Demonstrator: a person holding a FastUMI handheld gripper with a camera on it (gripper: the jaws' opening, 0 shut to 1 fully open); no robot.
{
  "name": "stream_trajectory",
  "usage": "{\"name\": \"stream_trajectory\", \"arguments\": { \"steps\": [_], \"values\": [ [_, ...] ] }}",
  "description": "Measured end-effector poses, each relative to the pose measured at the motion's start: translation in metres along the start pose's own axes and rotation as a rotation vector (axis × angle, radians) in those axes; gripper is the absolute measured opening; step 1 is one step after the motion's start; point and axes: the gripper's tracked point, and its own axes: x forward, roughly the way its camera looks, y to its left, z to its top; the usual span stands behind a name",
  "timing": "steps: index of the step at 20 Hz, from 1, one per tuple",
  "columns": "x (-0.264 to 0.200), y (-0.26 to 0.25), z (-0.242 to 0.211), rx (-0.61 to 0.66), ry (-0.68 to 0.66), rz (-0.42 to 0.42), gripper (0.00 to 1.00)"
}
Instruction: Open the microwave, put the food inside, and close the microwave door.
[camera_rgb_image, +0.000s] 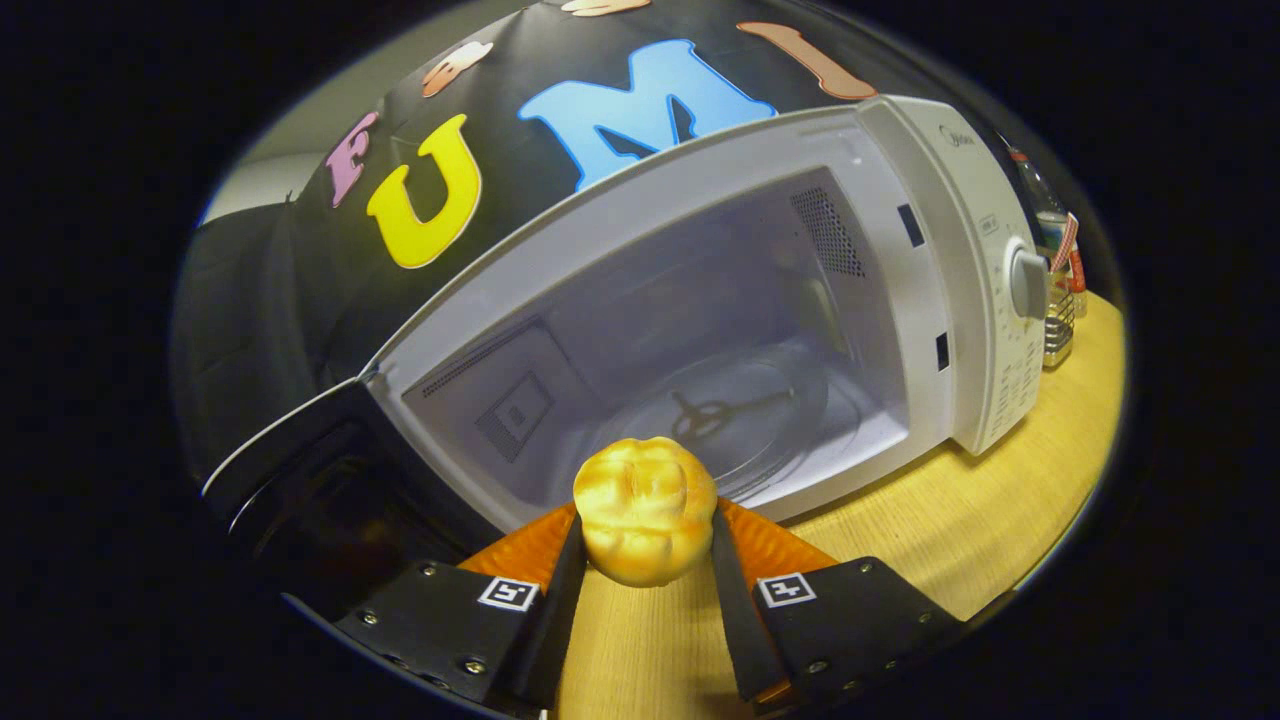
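Observation:
A golden bread roll (645, 510) sits pinched between my two fingers, and the gripper (645, 520) is shut on it. Just ahead stands the white microwave (960, 280) with its door (300, 470) swung wide open to the left. The roll is held right at the front lip of the cavity. Inside, the glass turntable (740, 420) lies bare on its rotating ring. The control panel with a round knob (1027, 283) is on the microwave's right side.
The microwave rests on a light wooden table (980, 520), whose surface runs under and to the right of my fingers. A wire holder with a bottle and small items (1060, 290) stands beyond the microwave's right side.

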Motion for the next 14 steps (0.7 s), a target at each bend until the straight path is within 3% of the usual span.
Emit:
{"name": "stream_trajectory", "arguments": {
  "steps": [4, 12, 13, 14],
  "values": [
    [0.037, -0.004, 0.007, 0.054, -0.022, -0.023, 0.65],
    [0.083, -0.002, 0.018, 0.037, -0.075, -0.035, 0.65],
    [0.084, -0.001, 0.02, 0.018, -0.084, -0.036, 0.68],
    [0.084, -0.002, 0.02, -0.011, -0.093, -0.054, 0.78]
  ]
}}
